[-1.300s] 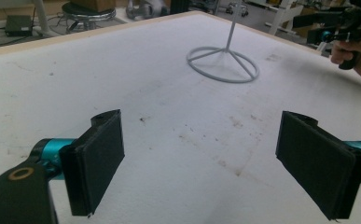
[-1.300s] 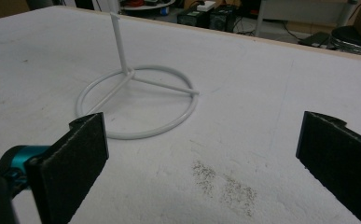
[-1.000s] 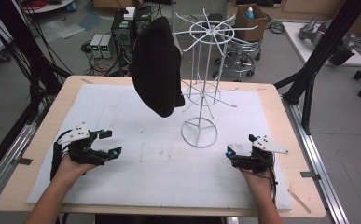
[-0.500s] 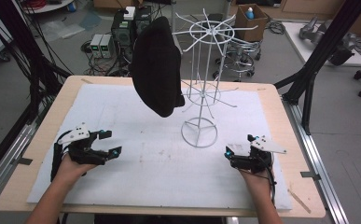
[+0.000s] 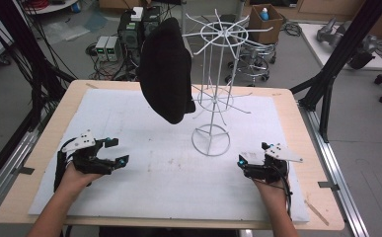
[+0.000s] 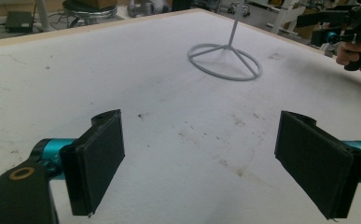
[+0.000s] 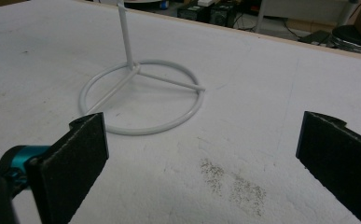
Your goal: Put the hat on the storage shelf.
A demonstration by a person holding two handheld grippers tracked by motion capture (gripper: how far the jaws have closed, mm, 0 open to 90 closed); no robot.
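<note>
Grey floor (image 5: 361,123) w/ black frame posts (image 5: 344,54), cardboard box (image 5: 265,17), stool (image 5: 252,61) & electronics boxes (image 5: 107,47) behind the wood-edged worktop (image 5: 297,106).

We note white mat (image 5: 159,187) covering most of wooden table (image 5: 40,148); bare wood border all round. Mat stained: dark specks (image 7: 234,182), faint smudges (image 6: 229,163). Black tape strip (image 5: 326,184) on table's right edge. On floor beyond the table we see cardboard box (image 5: 272,24) with blue-capped bottle (image 5: 264,14) inside, stool (image 5: 252,54), grey electronics boxes (image 5: 105,47). Black cables (image 5: 25,64) hang at left, black frame strut (image 5: 346,49) at right.
</note>
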